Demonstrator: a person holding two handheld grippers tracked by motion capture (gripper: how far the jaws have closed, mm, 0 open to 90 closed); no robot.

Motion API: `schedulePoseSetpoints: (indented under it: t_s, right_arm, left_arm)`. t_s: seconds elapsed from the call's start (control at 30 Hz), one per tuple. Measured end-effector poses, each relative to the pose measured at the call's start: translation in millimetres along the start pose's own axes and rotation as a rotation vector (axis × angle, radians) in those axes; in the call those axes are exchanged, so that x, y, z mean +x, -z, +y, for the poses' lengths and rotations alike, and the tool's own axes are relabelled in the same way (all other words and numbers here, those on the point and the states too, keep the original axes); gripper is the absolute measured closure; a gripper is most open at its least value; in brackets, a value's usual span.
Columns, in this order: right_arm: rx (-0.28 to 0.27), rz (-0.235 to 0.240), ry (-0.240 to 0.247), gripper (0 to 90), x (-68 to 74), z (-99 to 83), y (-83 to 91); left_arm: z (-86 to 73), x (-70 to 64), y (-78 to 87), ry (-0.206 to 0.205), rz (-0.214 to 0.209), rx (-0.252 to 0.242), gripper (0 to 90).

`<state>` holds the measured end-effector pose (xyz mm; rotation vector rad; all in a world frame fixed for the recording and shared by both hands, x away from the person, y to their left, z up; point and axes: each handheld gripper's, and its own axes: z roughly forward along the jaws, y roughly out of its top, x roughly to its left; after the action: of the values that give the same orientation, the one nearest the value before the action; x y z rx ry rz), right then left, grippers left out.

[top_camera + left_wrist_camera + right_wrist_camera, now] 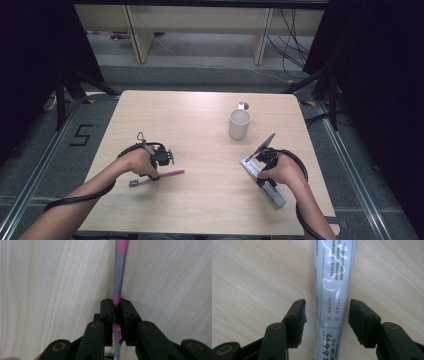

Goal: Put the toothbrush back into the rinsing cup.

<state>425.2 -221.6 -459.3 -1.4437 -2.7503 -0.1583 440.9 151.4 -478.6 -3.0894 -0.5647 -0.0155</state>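
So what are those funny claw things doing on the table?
A person is holding a gripper in each hand. The left gripper is shut on a pink and grey toothbrush that lies on the wooden table. The right gripper is open, with its jaws on either side of a white toothpaste tube but not squeezing it. A cream cup stands farther back, untouched.

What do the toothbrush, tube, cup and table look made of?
Toothbrush: plastic, matte grey with pink grip parts. Tube: glossy white plastic or laminate, going by the glare streaks across its print. Cup: smooth cream, ceramic or plastic, can't tell. Table: pale matte wood or laminate, grain lines visible.
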Motion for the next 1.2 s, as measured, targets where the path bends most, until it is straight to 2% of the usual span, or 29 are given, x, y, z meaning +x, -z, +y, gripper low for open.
schedulePoseSetpoints:
  t_s: [0.03, 0.13, 0.17, 0.2, 0.27, 0.3, 0.4, 0.43, 0.53, 0.6, 0.63, 0.67, 0.73, 0.77, 0.8, 0.83, 0.87, 0.9, 0.93, 1.0, 1.03, 1.07, 1.1, 1.13, 1.17, 1.2]
  right_arm:
    - [-0.004, 0.001, -0.025, 48.0, 1.5, -0.8, 0.3]
    - [-0.011, -0.002, -0.015, 48.0, 0.4, -1.3, 1.0]
    - [-0.013, -0.001, -0.035, 48.1, 2.0, -2.0, 2.7]
    - [-0.018, -0.003, -0.033, 48.0, 1.8, -2.3, 3.0]
    - [-0.026, -0.007, -0.031, 48.0, 1.1, -2.5, 3.7]
    - [-0.028, -0.002, -0.042, 48.0, 1.9, -2.2, 4.9]
    - [-0.032, -0.005, -0.044, 48.0, 1.8, -2.4, 7.3]
    - [-0.045, -0.01, -0.053, 48.0, 2.1, -2.5, 9.4]
    - [-0.061, -0.011, -0.05, 48.0, 2.1, -3.0, 11.0]
    - [-0.079, -0.02, -0.042, 47.2, 2.7, -2.9, 13.2]
    - [-0.1, -0.019, -0.008, 45.8, 3.0, -3.0, 15.8]
    - [-0.1, -0.019, -0.008, 45.8, 3.0, -3.0, 15.8]
    - [-0.185, -0.031, 0.083, 45.5, 5.0, -3.3, 19.8]
    - [-0.226, -0.029, 0.106, 45.6, 6.1, -3.0, 21.0]
    - [-0.226, -0.029, 0.106, 45.6, 6.1, -3.0, 21.0]
    - [-0.248, -0.028, 0.126, 45.6, 7.6, -2.9, 23.3]
    - [-0.291, -0.031, 0.174, 46.0, 11.2, -2.3, 26.4]
    - [-0.291, -0.031, 0.174, 46.0, 11.2, -2.3, 26.4]
    - [-0.31, -0.042, 0.194, 46.9, 15.9, -1.4, 28.7]
    - [-0.357, -0.038, 0.27, 47.5, 18.6, 0.8, 28.2]
    - [-0.371, -0.038, 0.292, 47.5, 22.2, 1.5, 27.7]
    - [-0.371, -0.038, 0.292, 47.5, 22.2, 1.5, 27.7]
    - [-0.406, -0.027, 0.371, 48.9, 29.6, 3.1, 25.3]
    - [-0.406, -0.027, 0.371, 48.9, 29.6, 3.1, 25.3]
    - [-0.425, -0.021, 0.402, 49.2, 33.9, 4.3, 23.1]
    - [-0.449, 0.01, 0.467, 50.1, 42.8, 6.3, 18.9]
  left_arm:
    - [-0.6, 0.4, 0.0, -0.006, 0.002, -0.009, 81.4]
    - [-4.2, 0.7, 2.4, 0.001, -0.001, -0.036, 81.5]
    - [-5.5, 0.6, 4.6, 0.006, 0.001, -0.046, 81.5]
    - [-8.3, 1.1, 9.1, 0.004, 0.012, -0.082, 81.6]
    - [-9.4, 0.8, 11.9, 0.005, 0.013, -0.094, 81.5]
    - [-11.8, 0.2, 16.7, 0.002, 0.021, -0.129, 81.5]
    - [-14.3, -0.5, 21.5, 0.011, 0.026, -0.171, 81.6]
    - [-16.9, -1.0, 25.9, 0.018, 0.037, -0.212, 81.5]
    - [-18.9, -2.4, 28.1, 0.014, 0.044, -0.23, 81.5]
    - [-20.0, -4.0, 29.6, -0.004, 0.051, -0.237, 81.5]
    - [-20.1, -5.5, 31.4, -0.034, 0.055, -0.233, 81.5]
    - [-20.1, -5.5, 31.4, -0.034, 0.055, -0.233, 81.5]
    - [-19.4, -7.1, 33.2, -0.062, 0.061, -0.225, 81.5]
    - [-17.9, -8.4, 35.1, -0.091, 0.072, -0.224, 81.5]
    - [-17.9, -8.4, 35.1, -0.091, 0.072, -0.224, 81.5]
    - [-16.9, -9.0, 36.1, -0.105, 0.077, -0.217, 81.5]
    - [-15.7, -10.1, 36.6, -0.113, 0.078, -0.213, 81.5]
    - [-14.2, -11.2, 37.2, -0.128, 0.078, -0.205, 81.5]
    - [-12.7, -12.4, 37.7, -0.137, 0.079, -0.199, 81.5]
    - [-7.5, -17.0, 38.4, -0.172, 0.076, -0.173, 81.5]
    - [-5.5, -18.5, 38.5, -0.186, 0.076, -0.164, 81.5]
    - [-5.5, -18.5, 38.5, -0.186, 0.076, -0.164, 81.5]
    - [-1.3, -21.2, 38.6, -0.2, 0.068, -0.156, 81.5]
    - [-1.3, -21.2, 38.6, -0.2, 0.068, -0.156, 81.5]
    - [0.9, -22.4, 38.7, -0.205, 0.062, -0.154, 81.5]
    - [3.3, -23.5, 38.9, -0.215, 0.06, -0.153, 81.5]
